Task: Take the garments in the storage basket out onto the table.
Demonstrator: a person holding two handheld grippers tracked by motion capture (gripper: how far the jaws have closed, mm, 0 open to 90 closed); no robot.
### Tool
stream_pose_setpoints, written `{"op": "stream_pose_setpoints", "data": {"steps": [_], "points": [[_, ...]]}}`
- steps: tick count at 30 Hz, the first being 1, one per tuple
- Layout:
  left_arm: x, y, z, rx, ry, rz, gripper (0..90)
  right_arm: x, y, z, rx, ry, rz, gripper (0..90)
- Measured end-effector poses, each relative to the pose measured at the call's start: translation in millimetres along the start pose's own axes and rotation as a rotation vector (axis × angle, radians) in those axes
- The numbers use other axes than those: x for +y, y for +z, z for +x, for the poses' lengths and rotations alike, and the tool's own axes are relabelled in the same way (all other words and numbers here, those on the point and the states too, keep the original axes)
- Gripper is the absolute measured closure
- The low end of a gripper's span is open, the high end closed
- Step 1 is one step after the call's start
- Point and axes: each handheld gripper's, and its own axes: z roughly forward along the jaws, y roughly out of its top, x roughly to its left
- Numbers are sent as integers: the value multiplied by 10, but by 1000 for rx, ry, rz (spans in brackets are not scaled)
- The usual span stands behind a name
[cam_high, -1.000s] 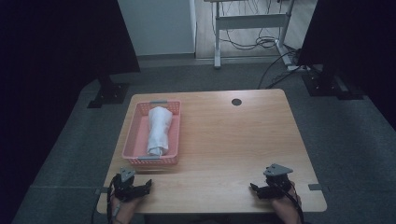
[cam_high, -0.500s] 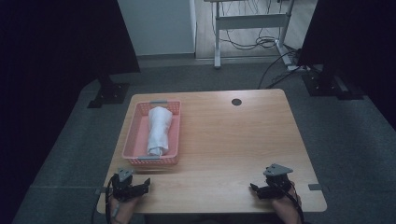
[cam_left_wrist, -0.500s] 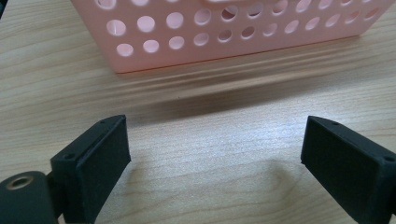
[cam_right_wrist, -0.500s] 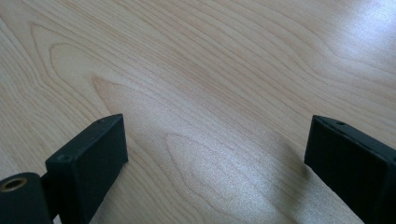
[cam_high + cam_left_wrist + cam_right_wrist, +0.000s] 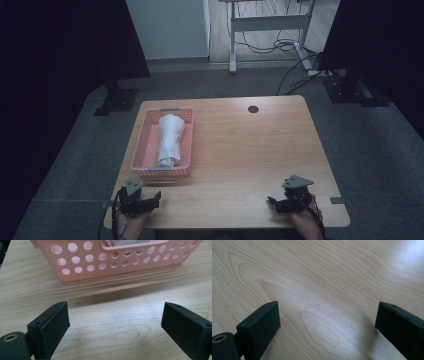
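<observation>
A pink perforated basket (image 5: 145, 150) stands on the left half of the wooden table (image 5: 240, 150), with a rolled white towel (image 5: 169, 139) lying lengthwise in it. My left gripper (image 5: 152, 200) rests at the table's front left corner, just short of the basket. In the left gripper view the basket's near wall (image 5: 120, 262) is straight ahead, and the left gripper (image 5: 115, 322) is open over bare wood. My right gripper (image 5: 274, 202) sits at the front right edge. The right gripper view has the right gripper (image 5: 327, 322) open too, with nothing between the jaws.
A round dark cable hole (image 5: 253, 109) lies near the table's far edge. Dark panels on floor stands (image 5: 115, 97) flank the table on both sides. A desk frame with cables (image 5: 270, 22) stands behind on the floor.
The left gripper has shifted very slightly along the front edge. The right gripper, the basket and the towel have stayed put.
</observation>
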Motion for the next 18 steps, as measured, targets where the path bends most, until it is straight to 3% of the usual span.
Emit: {"op": "stream_pose_setpoints", "data": {"steps": [18], "points": [[76, -159, -39, 11, -25, -6, 76, 0, 1, -1, 0, 0, 0, 52]]}}
